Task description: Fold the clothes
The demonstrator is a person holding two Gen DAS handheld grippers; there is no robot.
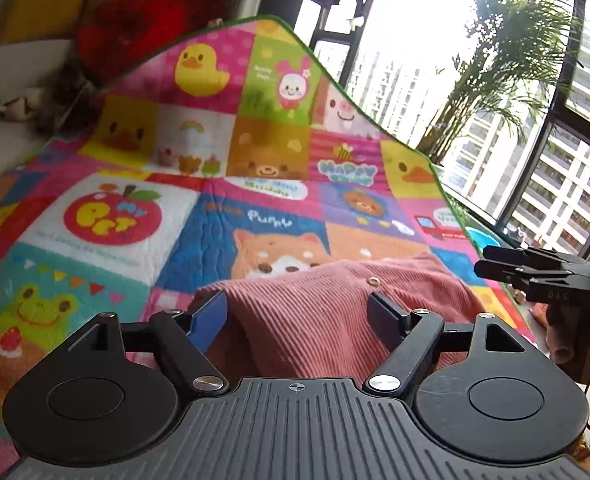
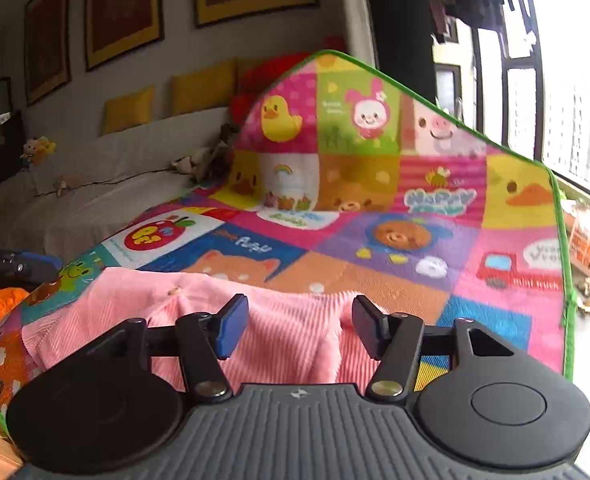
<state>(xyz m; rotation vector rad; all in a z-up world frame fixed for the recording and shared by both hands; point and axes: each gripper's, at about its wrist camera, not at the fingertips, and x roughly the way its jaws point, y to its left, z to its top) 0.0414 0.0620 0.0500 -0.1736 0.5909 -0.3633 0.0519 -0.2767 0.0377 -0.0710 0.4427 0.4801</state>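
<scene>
A pink ribbed corduroy garment [image 1: 335,312] is seen lying on a bright patchwork play mat [image 1: 175,208] printed with cartoon animals, an apple and a duck. The mat's far end is raised against a sofa, and its edge is trimmed in green.

In the left wrist view, the left gripper [image 1: 301,314] is held low over the garment with its two fingers spread wide apart; nothing is pinched between them, though the cloth rises in a hump in the gap. A small pale button [image 1: 373,281] is seen on the garment just beyond the fingertips. At the right edge of this view only, the right gripper [image 1: 535,272] is seen from the side above the mat's edge, and there its fingers look nearly together. Tall windows, apartment blocks and a potted palm [image 1: 507,60] are also seen only here.

In the right wrist view, the right gripper [image 2: 301,326] is seen with its fingers clearly parted over the pink garment [image 2: 255,332], the fabric bunched up between them without being clamped. The left gripper [image 2: 23,266] shows at the far left edge, too small for its fingers to be judged. Only this view shows framed pictures [image 2: 123,4] on the wall, yellow cushions [image 2: 203,88] on the sofa, and orange cloth [image 2: 3,304] beside the mat [image 2: 375,240].
</scene>
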